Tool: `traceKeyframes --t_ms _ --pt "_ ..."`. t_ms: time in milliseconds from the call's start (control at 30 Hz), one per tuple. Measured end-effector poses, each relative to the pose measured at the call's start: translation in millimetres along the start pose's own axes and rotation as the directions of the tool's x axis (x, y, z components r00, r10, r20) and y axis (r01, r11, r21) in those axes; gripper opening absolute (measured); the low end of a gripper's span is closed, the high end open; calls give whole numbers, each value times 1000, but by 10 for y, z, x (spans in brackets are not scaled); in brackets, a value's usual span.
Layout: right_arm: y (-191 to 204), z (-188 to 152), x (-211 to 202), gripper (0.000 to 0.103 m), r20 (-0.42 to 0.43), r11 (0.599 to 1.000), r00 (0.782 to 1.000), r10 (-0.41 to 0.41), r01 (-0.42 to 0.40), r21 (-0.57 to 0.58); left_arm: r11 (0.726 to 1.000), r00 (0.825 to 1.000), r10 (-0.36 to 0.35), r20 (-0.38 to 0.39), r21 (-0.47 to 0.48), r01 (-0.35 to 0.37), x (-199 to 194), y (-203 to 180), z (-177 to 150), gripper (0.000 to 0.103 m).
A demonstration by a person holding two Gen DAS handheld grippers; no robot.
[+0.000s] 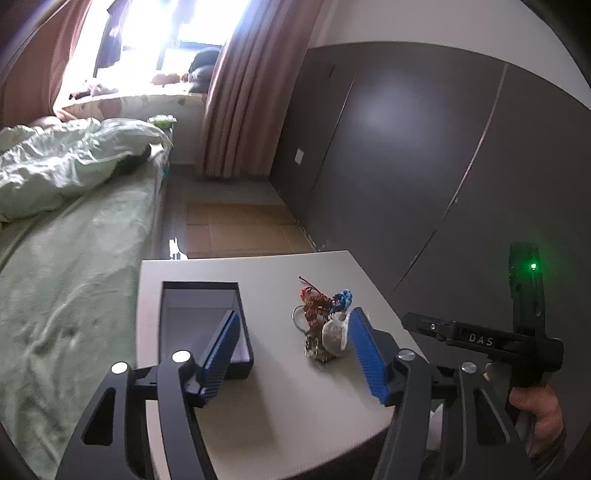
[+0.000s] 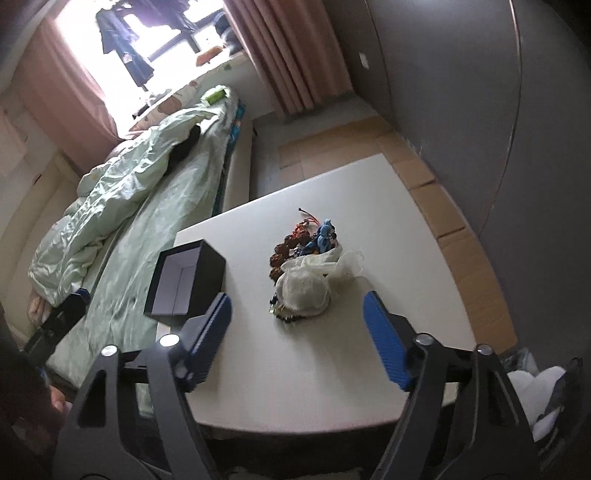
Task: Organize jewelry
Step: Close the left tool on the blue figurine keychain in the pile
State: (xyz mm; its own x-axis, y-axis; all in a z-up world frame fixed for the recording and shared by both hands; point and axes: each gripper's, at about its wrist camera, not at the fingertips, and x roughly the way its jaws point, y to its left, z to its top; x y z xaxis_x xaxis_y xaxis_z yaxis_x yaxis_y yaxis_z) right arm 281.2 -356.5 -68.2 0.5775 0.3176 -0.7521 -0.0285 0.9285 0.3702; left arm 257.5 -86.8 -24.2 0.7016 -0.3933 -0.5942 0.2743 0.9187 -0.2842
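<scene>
stood in a bedroom: a white table (image 1: 258, 369) close beside a bed (image 1: 74, 266) with a green sheet and a rumpled pale quilt (image 1: 55, 166), pink curtains (image 1: 240, 92) framing a bright window (image 1: 155, 33), dark clothes hanging in the glare, a grey panelled wall (image 1: 424, 147) on the right with a small white socket plate (image 1: 299, 156), flattened cardboard (image 1: 236, 229) on the floor beyond the table. on the table, an open dark box (image 2: 184, 280) with a pale lining, empty as far as could be seen, near the bed-side edge; well apart to its right, a tangled heap of jewelry (image 2: 303, 243) — brown beads, reddish cord, a blue charm, a metal ring, small dark beads at the near end — lying partly under and against a crumpled white pouch (image 2: 310, 280). nothing lay between the box and the heap, nothing over the box mouth. left gripper (image 1: 291, 347) hovered low over the near part of the table, blue-padded fingers (image 1: 365, 354) spread wide and holding nothing, the left pad in line with the box's near right corner, the right pad just beside the pouch; touching or not could not be told. right gripper (image 2: 295, 339) held higher and tilted, also spread wide and empty, the heap ahead between its pads. seen from the left wrist view, the right tool gripped in a bare hand (image 1: 535, 410) off the table's right edge, a green light (image 1: 533, 265) glowing on it, the letters "das" readable on its black body.
</scene>
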Motion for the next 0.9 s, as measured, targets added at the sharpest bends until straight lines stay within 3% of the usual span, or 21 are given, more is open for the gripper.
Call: traceKeyframes --t_ms 167,300,400,500,533,600,633,733,900 --pt "-151 174 295 68 -31 997 999 35 -32 70 999 998 -35 -54 -10 35 466 76 208 51" --pt "-346 204 635 51 -93 981 992 90 -72 182 997 993 -71 -90 -9 71 794 92 282 45" --pt "-480 213 774 51 -116 955 981 156 -120 271 996 990 -90 -112 -17 89 999 110 270 44" --pt "-556 232 858 48 -122 943 977 172 -127 306 994 985 -106 -137 -22 104 1207 128 274 42" --pt "-582 236 896 44 -124 939 977 172 -125 321 994 984 -111 -141 -21 109 1251 130 276 42" --pt "-679 235 977 14 -133 919 972 194 -132 372 993 981 -122 -150 -14 121 1372 109 282 42" --pt "-731 229 998 4 -130 906 969 212 -145 398 992 979 -127 -158 -12 127 1423 95 279 42" --pt "-858 232 929 3 -83 877 968 235 -175 448 987 970 -158 -183 -19 157 1592 35 274 42" --pt "-922 271 588 3 23 884 978 209 -199 424 981 959 -190 -210 -12 192 1804 -107 201 42"
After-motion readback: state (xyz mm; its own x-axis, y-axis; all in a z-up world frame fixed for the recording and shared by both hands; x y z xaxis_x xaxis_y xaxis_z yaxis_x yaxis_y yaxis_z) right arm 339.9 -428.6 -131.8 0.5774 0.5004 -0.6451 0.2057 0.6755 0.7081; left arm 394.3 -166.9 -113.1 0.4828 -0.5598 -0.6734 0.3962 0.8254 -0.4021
